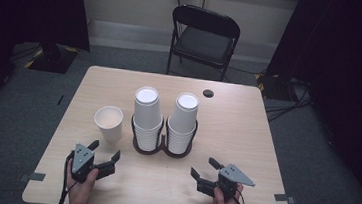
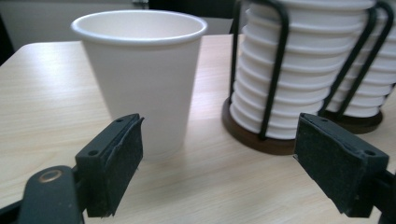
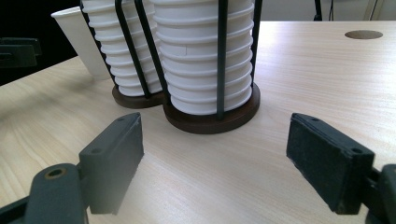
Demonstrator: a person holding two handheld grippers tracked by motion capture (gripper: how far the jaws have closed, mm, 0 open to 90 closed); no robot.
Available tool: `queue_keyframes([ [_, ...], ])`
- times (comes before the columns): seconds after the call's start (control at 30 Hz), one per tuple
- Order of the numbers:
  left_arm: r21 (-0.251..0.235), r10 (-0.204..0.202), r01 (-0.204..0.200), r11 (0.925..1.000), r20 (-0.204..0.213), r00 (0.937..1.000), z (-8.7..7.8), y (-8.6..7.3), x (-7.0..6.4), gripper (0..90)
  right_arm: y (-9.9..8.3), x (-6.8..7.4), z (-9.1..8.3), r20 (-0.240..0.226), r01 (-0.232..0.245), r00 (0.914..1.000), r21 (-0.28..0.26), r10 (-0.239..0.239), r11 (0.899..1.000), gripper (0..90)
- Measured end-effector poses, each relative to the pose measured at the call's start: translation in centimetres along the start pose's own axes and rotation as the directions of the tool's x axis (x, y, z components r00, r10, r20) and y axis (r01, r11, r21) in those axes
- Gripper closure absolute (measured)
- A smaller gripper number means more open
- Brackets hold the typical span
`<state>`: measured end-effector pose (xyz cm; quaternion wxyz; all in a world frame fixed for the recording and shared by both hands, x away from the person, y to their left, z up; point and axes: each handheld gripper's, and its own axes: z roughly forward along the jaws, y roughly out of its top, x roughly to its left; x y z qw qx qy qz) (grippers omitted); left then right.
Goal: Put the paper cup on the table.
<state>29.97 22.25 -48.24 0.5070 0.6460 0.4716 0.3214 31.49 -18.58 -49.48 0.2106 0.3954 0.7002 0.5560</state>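
A single white paper cup [image 1: 109, 121] [image 2: 142, 79] [image 3: 81, 44] stands upright and open-side up on the wooden table [image 1: 246, 138], left of a black wire two-stack holder [image 1: 162, 148]. Two upside-down stacks of white cups sit in the holder: the left stack [image 1: 147, 117] [image 2: 303, 70] and the right stack [image 1: 183, 122] [image 3: 205, 60]. My left gripper [image 1: 105, 152] [image 2: 219, 168] is open near the front left, just short of the single cup. My right gripper [image 1: 203, 167] [image 3: 215, 163] is open at the front right, facing the holder's dark base [image 3: 212, 122], empty.
A black folding chair [image 1: 204, 39] stands beyond the table's far edge. A round cable hole [image 1: 208, 93] [image 3: 363, 34] is in the tabletop behind the stacks. Tape marks sit at the front corners [image 1: 37, 176]. Bare tabletop lies to the right of the holder.
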Motion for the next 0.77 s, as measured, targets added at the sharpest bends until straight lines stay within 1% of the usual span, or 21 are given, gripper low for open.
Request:
queue_keyframes([
  [0.03,-0.006,-0.002,0.002,1.0000,0.011,0.9999,-0.1,0.0,-0.2,15.8,0.0,0.0,0.0,0.001,-0.001,1.0000,-0.001,0.001,1.000,18.1],
  [0.1,-0.013,-0.002,0.003,0.9999,0.010,0.9999,-0.2,-0.1,-0.7,15.7,0.0,0.0,0.0,-0.001,-0.003,1.0000,-0.001,0.003,1.000,18.0],
  [0.2,-0.013,0.010,-0.010,0.9999,0.019,0.9998,-0.1,-0.6,-1.7,15.7,0.0,0.0,0.0,-0.001,-0.005,1.0000,0.001,0.005,1.000,18.0],
  [0.23,-0.014,0.024,-0.023,0.9996,0.019,0.9995,0.0,-1.0,-2.4,15.6,0.0,0.0,0.0,0.000,-0.004,1.0000,0.001,0.004,1.000,18.0],
  [0.27,-0.014,0.024,-0.023,0.9996,0.019,0.9995,0.0,-1.0,-2.4,15.6,0.0,0.0,0.0,0.000,-0.004,1.0000,0.001,0.004,1.000,18.0],
  [0.3,-0.010,0.034,-0.034,0.9994,0.017,0.9993,0.1,-1.1,-2.7,15.6,0.0,0.0,0.0,0.001,-0.003,1.0000,0.001,0.003,1.000,18.0],
  [0.33,-0.005,0.047,-0.047,0.9989,-0.004,0.9989,0.1,-1.2,-2.9,15.6,0.0,0.0,0.0,0.002,-0.003,1.0000,0.002,0.003,1.000,18.0],
  [0.37,-0.015,0.036,-0.036,0.9993,0.000,0.9994,0.2,-1.3,-3.0,15.6,0.0,0.0,0.0,0.006,-0.003,1.0000,0.005,0.003,1.000,18.0],
  [0.4,-0.021,0.016,-0.015,0.9997,0.014,0.9998,0.3,-1.4,-3.1,15.6,0.0,0.0,0.0,0.006,-0.004,1.0000,0.007,0.004,1.000,18.0],
  [0.43,-0.016,0.020,-0.020,0.9997,0.019,0.9996,0.3,-1.4,-3.2,15.3,0.0,0.0,0.1,0.009,-0.005,0.9999,0.011,0.005,1.000,17.9],
  [0.5,-0.019,0.048,-0.048,0.9987,0.000,0.9989,0.3,-1.5,-3.6,15.5,0.0,0.1,0.1,0.013,-0.004,0.9999,0.013,0.004,1.000,17.8],
  [0.57,-0.017,0.081,-0.081,0.9966,0.012,0.9966,0.4,-1.5,-3.8,15.4,0.1,0.1,0.1,0.018,-0.001,0.9998,0.020,0.000,1.000,17.7],
  [0.63,-0.019,0.095,-0.095,0.9953,0.011,0.9954,0.4,-1.5,-3.9,15.4,0.1,0.0,0.3,0.040,-0.006,0.9992,0.032,0.004,0.999,17.7],
  [0.67,-0.022,0.098,-0.098,0.9950,0.008,0.9952,0.3,-1.6,-4.0,15.4,0.1,0.0,0.3,0.040,-0.006,0.9992,0.032,0.004,0.999,17.7],
  [0.7,-0.027,0.100,-0.100,0.9946,0.003,0.9950,0.3,-1.6,-4.0,15.4,0.2,0.0,0.5,0.050,-0.015,0.9987,0.044,0.012,0.999,17.7],
  [0.73,-0.030,0.104,-0.105,0.9941,-0.004,0.9945,0.2,-1.6,-4.0,15.4,0.2,0.0,0.6,0.073,-0.026,0.9971,0.064,0.022,0.998,17.6],
  [0.77,-0.032,0.104,-0.104,0.9940,-0.005,0.9945,0.2,-1.6,-4.0,15.4,0.3,0.1,0.8,0.098,-0.029,0.9950,0.097,0.019,0.995,17.4],
])
